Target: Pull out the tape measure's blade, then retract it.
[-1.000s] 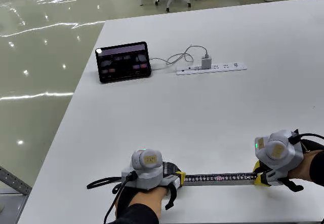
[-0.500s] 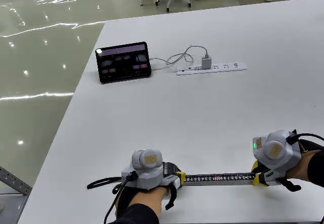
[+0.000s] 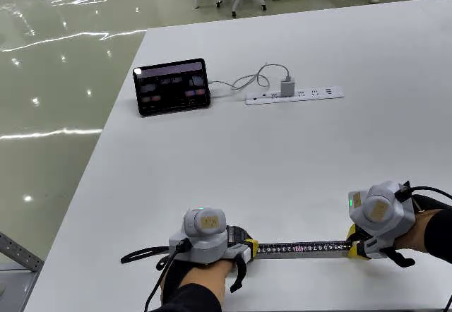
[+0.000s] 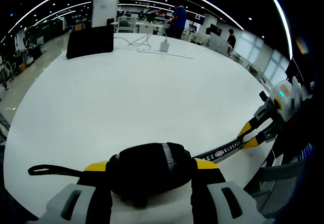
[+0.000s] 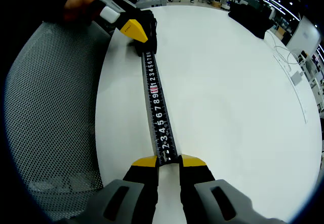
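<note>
Smooth matt white tabletop (image 3: 296,157). Black tape measure case (image 4: 152,171): matt plastic, rubbery look. Black printed blade (image 5: 157,102): slight sheen. Grey perforated mesh chair (image 5: 50,107). Pale floor (image 3: 56,79): glossy, reflective.

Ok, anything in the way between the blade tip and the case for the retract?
Nothing visible. The blade runs over bare table from the right gripper, shut on its tip, to the case in the left gripper.

Table (image 3: 282,164) surface lies open beyond the blade (image 3: 304,248). Tablet (image 3: 171,86) and power strip (image 3: 304,94) with charger (image 3: 287,86) stand well beyond it. Mesh chair (image 5: 50,107) close on its near side.
</note>
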Tool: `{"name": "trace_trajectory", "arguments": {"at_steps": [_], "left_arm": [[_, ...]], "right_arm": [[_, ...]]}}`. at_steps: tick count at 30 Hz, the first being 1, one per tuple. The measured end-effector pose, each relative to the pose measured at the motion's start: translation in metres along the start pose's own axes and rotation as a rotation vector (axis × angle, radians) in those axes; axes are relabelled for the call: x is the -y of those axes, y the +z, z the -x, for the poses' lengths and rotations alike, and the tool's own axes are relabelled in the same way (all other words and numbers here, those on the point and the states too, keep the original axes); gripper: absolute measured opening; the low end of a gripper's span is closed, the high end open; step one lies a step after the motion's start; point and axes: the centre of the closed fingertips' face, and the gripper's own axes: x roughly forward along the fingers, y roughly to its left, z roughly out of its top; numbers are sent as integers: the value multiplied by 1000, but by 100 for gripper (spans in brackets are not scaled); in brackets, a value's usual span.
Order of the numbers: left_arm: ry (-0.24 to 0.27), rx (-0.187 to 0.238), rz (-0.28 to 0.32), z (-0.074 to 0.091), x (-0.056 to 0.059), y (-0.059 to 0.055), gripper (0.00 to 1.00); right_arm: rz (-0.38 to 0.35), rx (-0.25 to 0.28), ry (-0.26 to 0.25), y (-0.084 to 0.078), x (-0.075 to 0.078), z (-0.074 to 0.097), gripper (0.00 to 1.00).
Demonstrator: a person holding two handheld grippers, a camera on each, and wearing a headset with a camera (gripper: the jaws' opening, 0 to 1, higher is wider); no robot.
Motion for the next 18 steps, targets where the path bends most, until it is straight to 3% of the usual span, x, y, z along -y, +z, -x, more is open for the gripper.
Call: {"name": "trace_trajectory", "arguments": {"at_steps": [18], "left_arm": [[-1,-1,1,1,0,0,59]], "right_arm": [[3,2,-5,3,-1,-2,11]]}}
